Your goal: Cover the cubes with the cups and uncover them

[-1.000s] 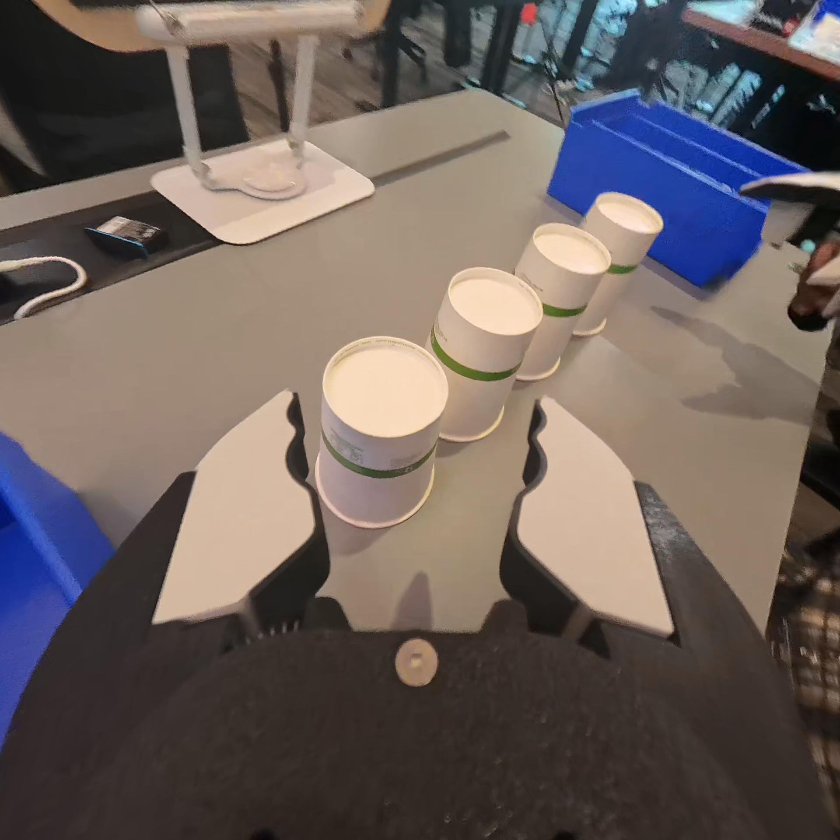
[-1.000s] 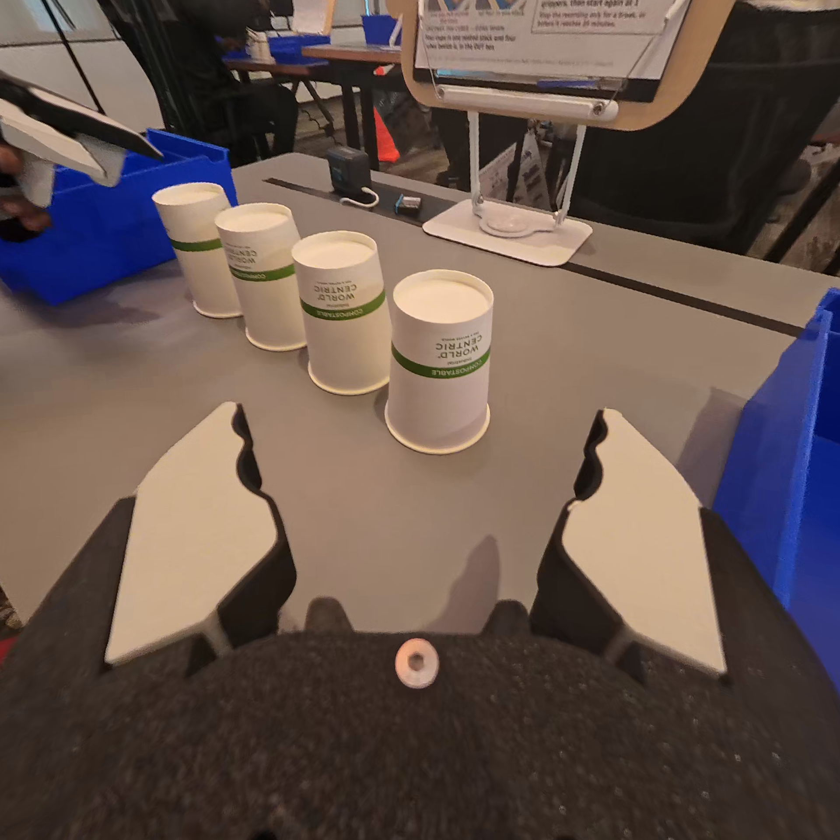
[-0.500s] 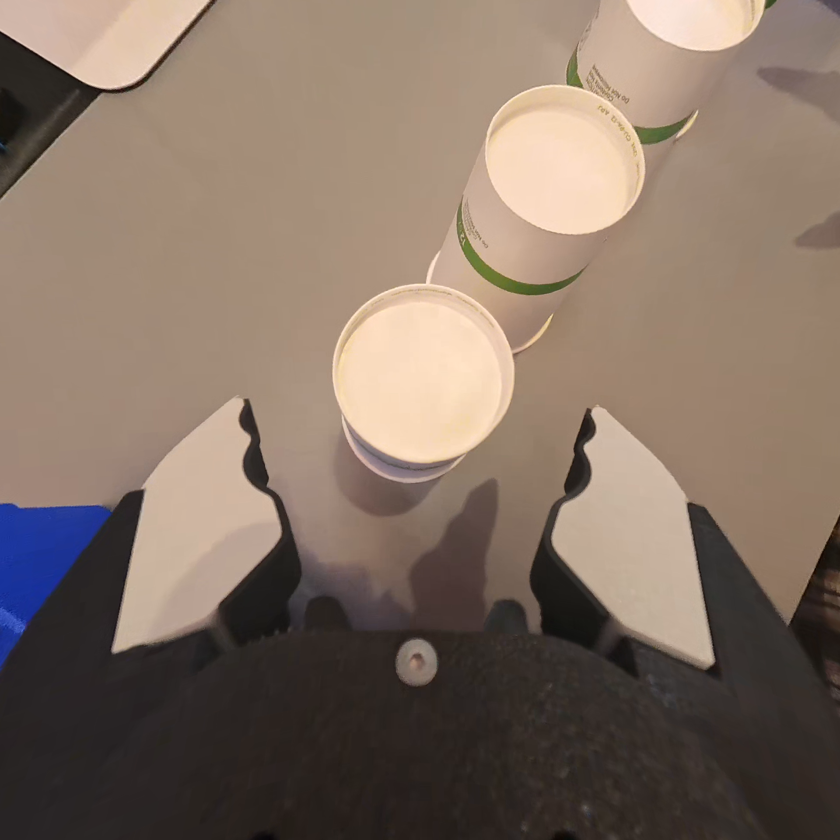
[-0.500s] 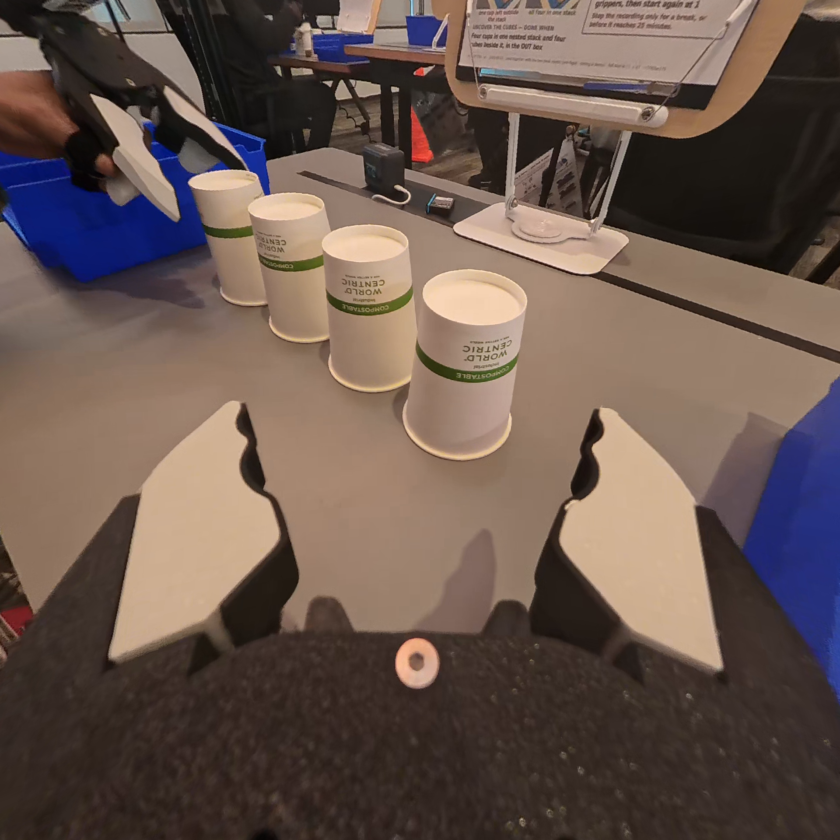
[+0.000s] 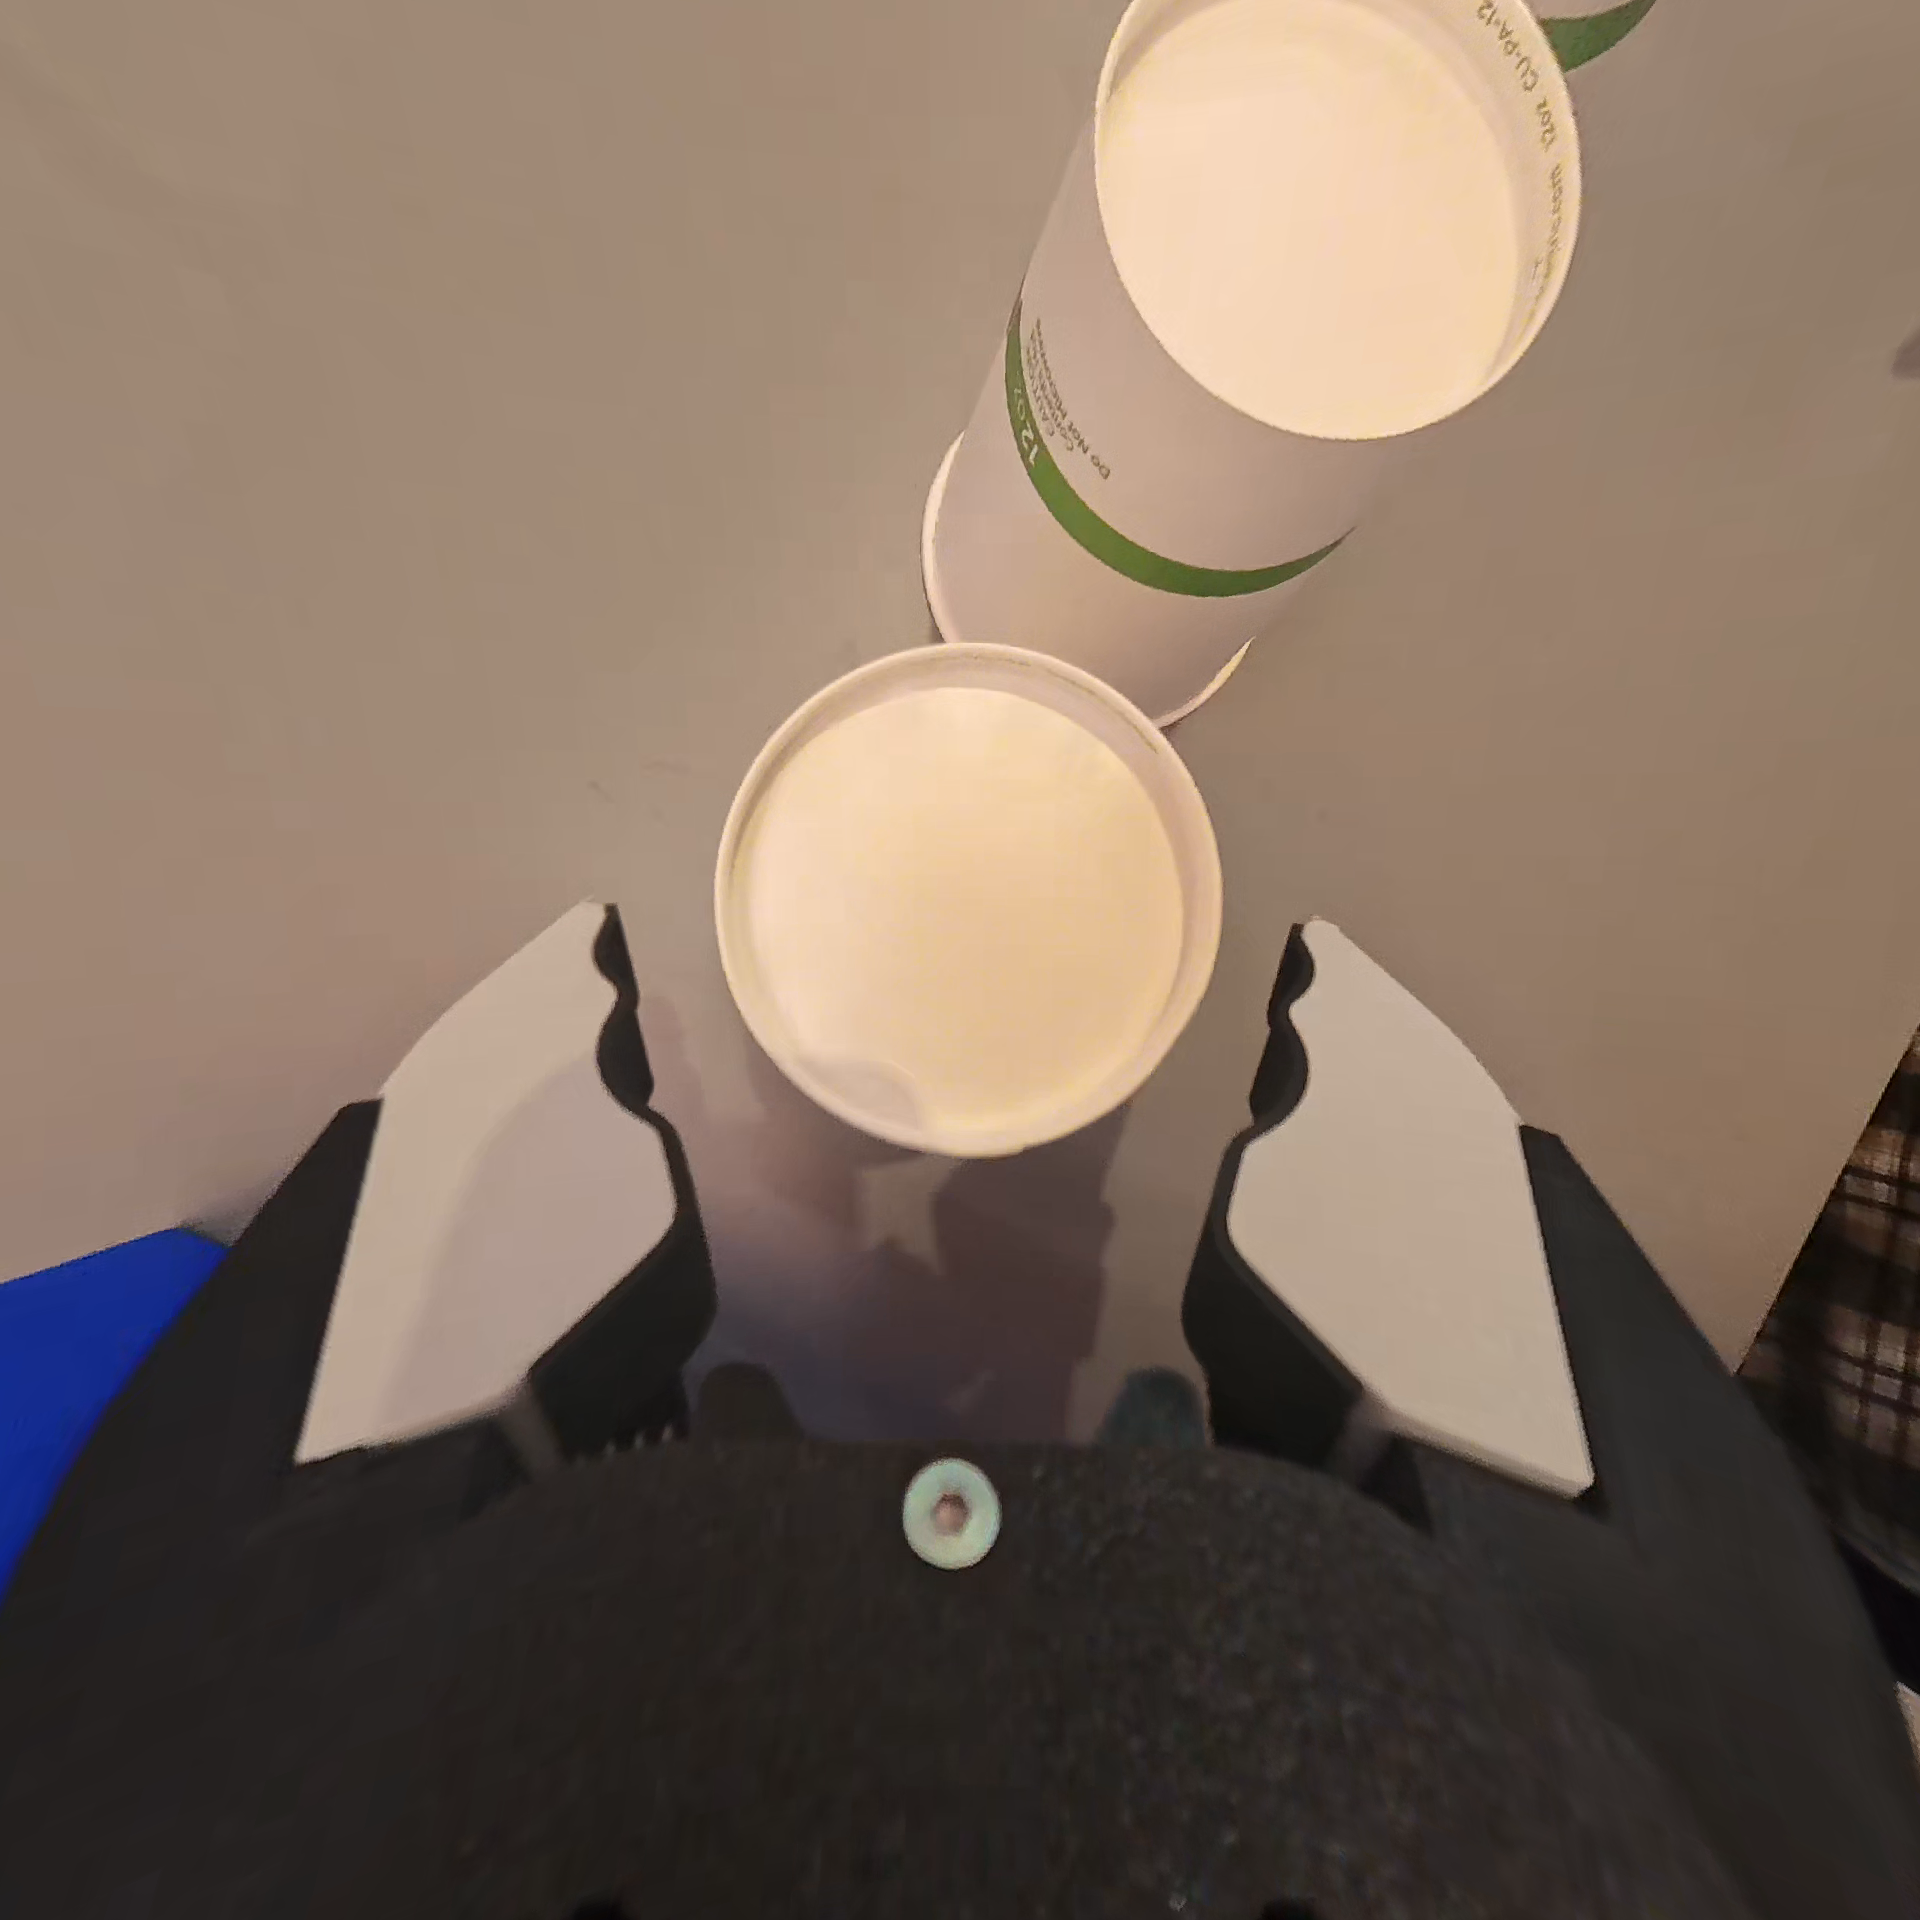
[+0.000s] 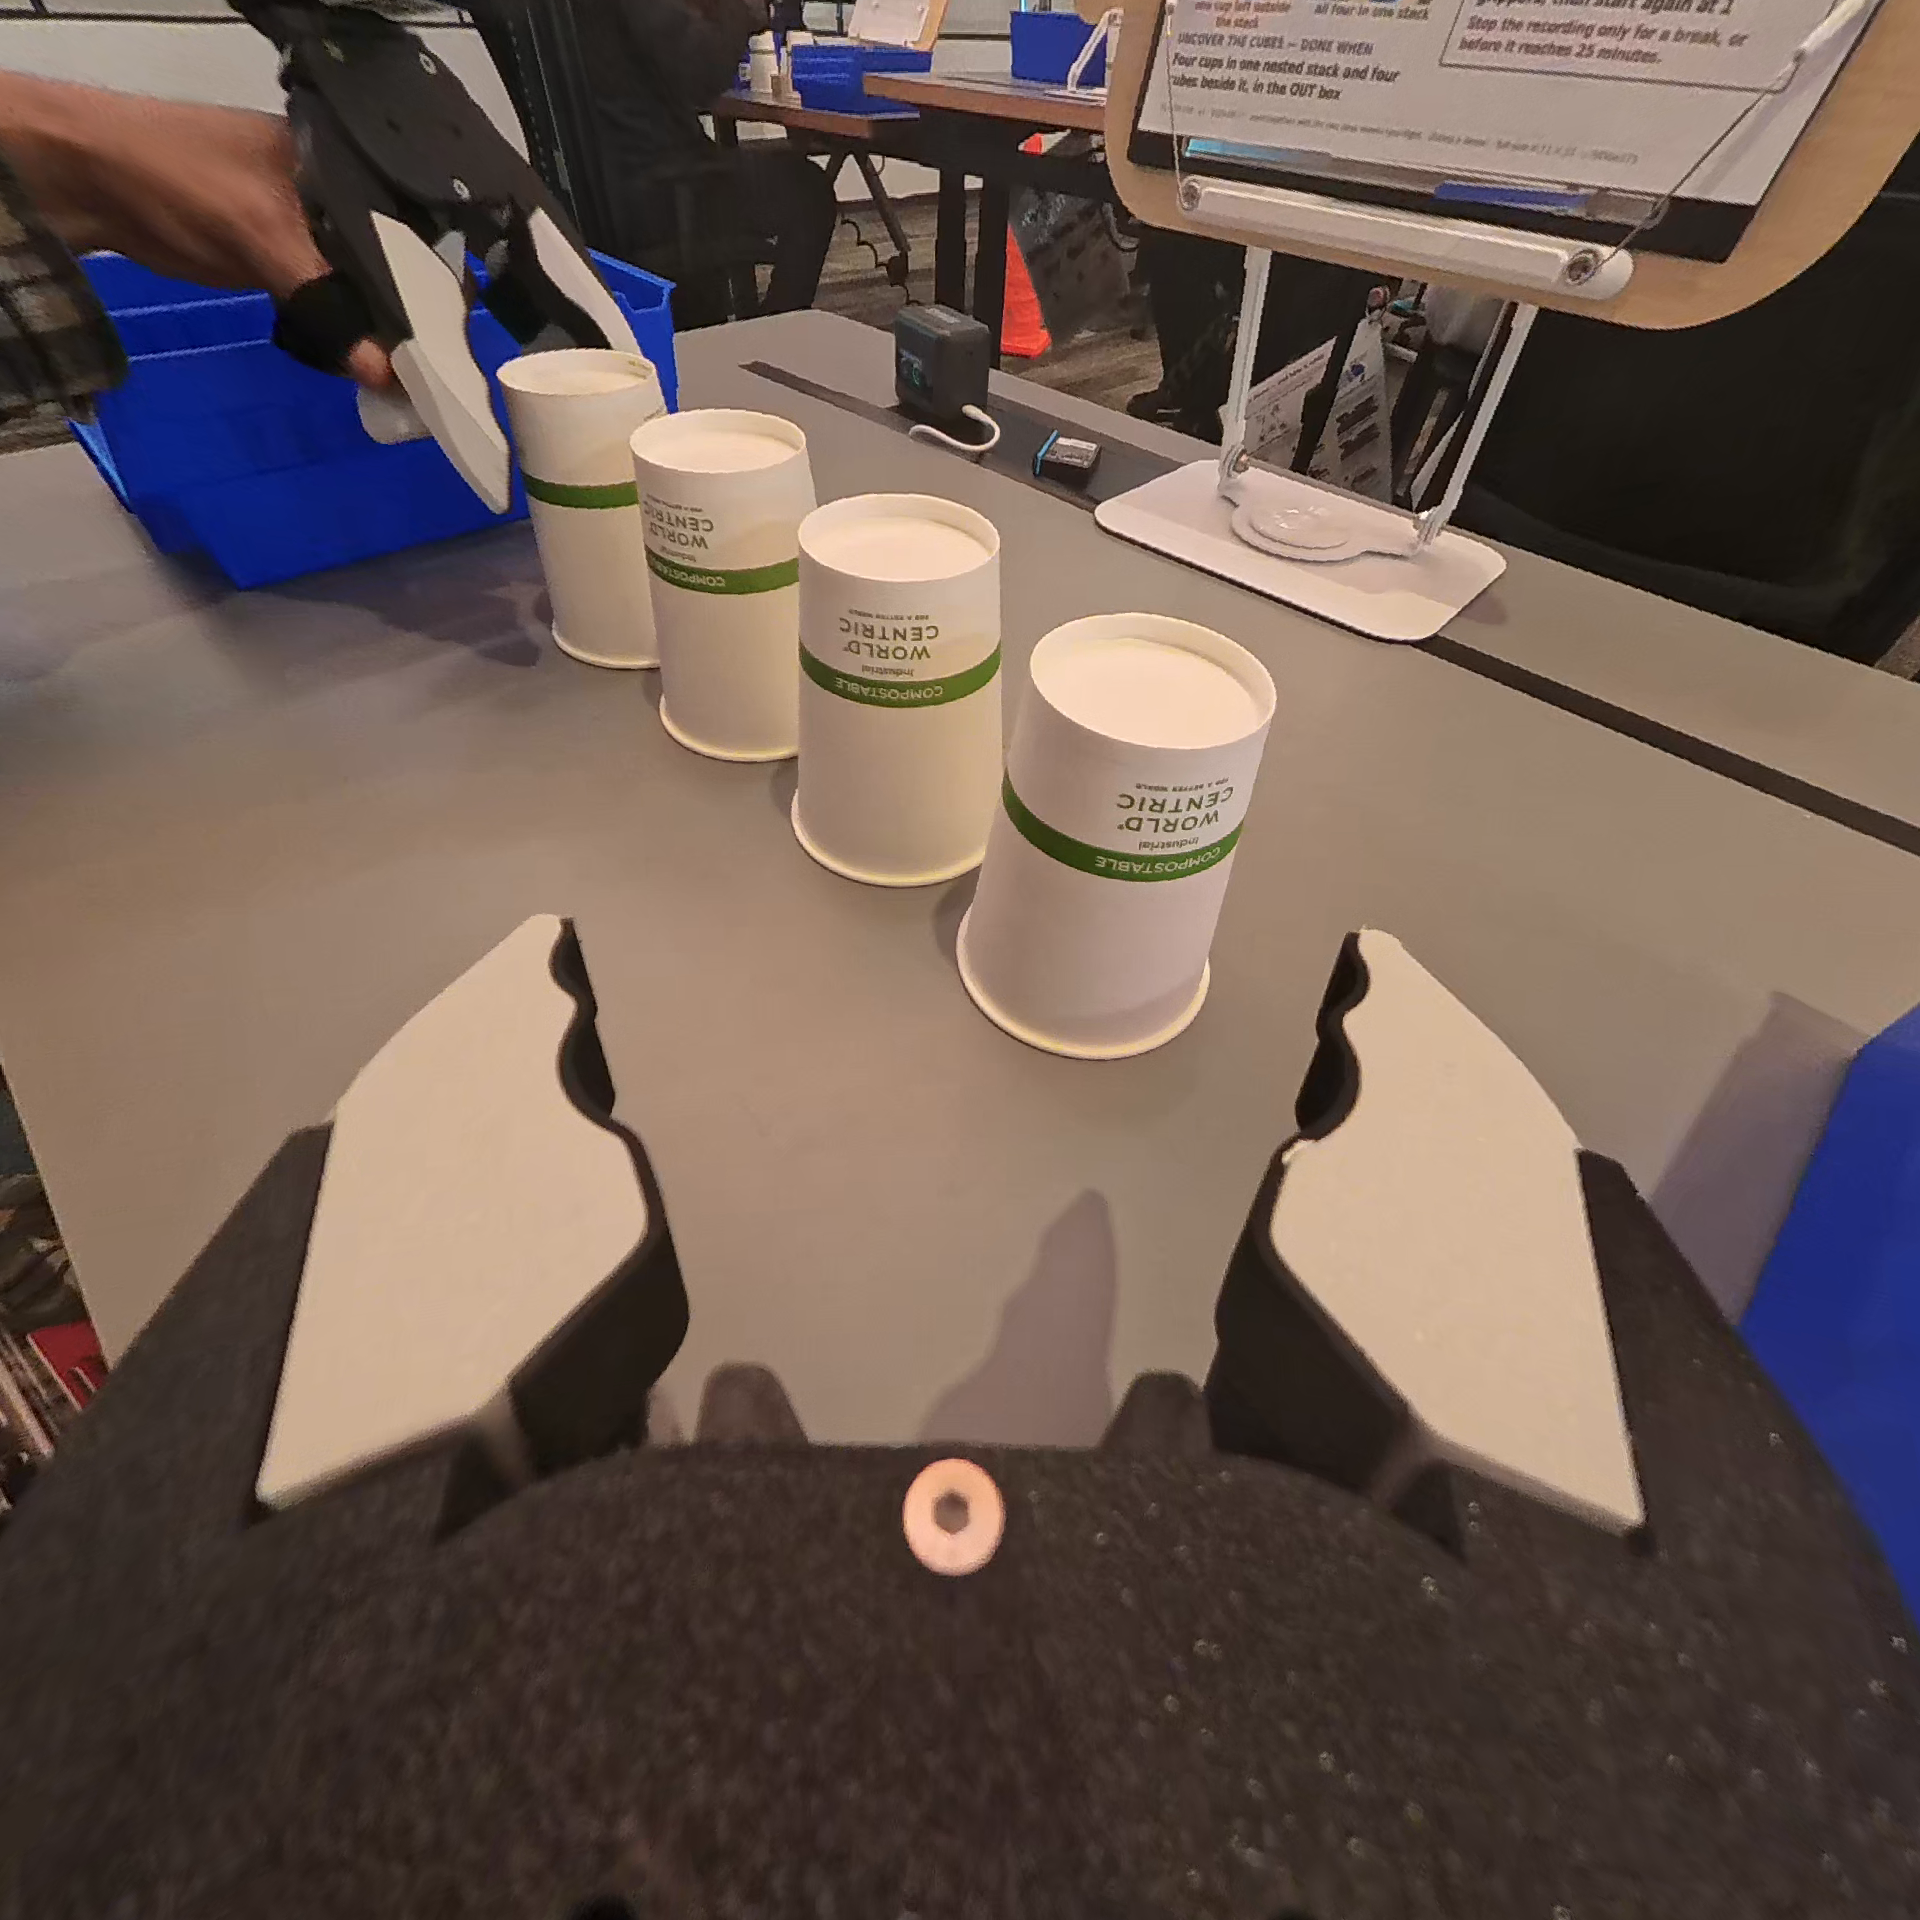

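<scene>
Several white paper cups with green bands stand upside down in a row on the grey table (image 6: 312,831). No cubes show. In the right wrist view the nearest cup (image 6: 1122,831) is just ahead of my open, empty right gripper (image 6: 956,930). My left gripper (image 6: 499,343) hangs open over the farthest cup (image 6: 587,499), its fingers on either side of the top. In the left wrist view this end cup (image 5: 966,899) is seen from straight above, between the tips of the open left gripper (image 5: 951,925). The neighbouring cup (image 5: 1247,343) stands just beyond.
A blue bin (image 6: 291,447) sits behind the far end of the row and another blue bin (image 6: 1849,1247) at my right. A white stand (image 6: 1309,540) with a sign board and a small black device (image 6: 940,358) are at the table's back. Table edge (image 5: 1756,1195) lies right.
My left gripper swung over the end cup, tipped downward and came down around its top, still open. My right gripper drifted slightly, with the nearest cup a bit closer.
</scene>
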The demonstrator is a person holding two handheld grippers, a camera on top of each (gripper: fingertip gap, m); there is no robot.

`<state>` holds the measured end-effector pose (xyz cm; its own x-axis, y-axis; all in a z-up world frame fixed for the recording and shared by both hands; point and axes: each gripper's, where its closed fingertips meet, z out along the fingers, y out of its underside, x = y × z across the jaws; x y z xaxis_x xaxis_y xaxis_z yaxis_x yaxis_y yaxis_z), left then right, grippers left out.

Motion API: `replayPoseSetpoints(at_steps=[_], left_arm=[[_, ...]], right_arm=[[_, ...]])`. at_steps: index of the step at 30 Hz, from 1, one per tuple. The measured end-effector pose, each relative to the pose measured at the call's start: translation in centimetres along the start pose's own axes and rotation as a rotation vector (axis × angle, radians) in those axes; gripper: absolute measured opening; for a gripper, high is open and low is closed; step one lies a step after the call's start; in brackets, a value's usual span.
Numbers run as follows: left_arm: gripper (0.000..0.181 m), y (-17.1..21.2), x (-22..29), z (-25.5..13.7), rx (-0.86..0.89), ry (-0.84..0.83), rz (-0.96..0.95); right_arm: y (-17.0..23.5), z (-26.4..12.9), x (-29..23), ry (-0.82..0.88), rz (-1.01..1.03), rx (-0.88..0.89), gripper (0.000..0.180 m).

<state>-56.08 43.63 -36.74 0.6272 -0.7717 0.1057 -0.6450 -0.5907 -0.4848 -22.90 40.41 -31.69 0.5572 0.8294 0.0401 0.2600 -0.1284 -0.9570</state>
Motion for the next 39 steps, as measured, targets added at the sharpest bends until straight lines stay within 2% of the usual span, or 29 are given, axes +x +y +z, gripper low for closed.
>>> replayPoseSetpoints(at_steps=[17,25,30,39], left_arm=[[0.089,0.2,0.0,0.9,-0.052,0.041,-0.021],[0.088,0.0,0.2,0.7,-0.050,0.059,-0.042],[0.088,-1.0,0.2,-0.8,0.008,0.053,-0.055],[0.088,-1.2,0.2,-2.4,0.007,0.026,-0.059]], right_arm=[[-0.2,0.1,-0.5,-0.025,0.000,0.010,0.128],[-0.3,0.1,-0.6,-0.032,0.006,0.018,0.128],[-0.4,0.0,-0.6,-0.035,0.010,0.022,0.128],[-0.4,0.1,-0.9,-0.041,0.006,0.019,0.128]])
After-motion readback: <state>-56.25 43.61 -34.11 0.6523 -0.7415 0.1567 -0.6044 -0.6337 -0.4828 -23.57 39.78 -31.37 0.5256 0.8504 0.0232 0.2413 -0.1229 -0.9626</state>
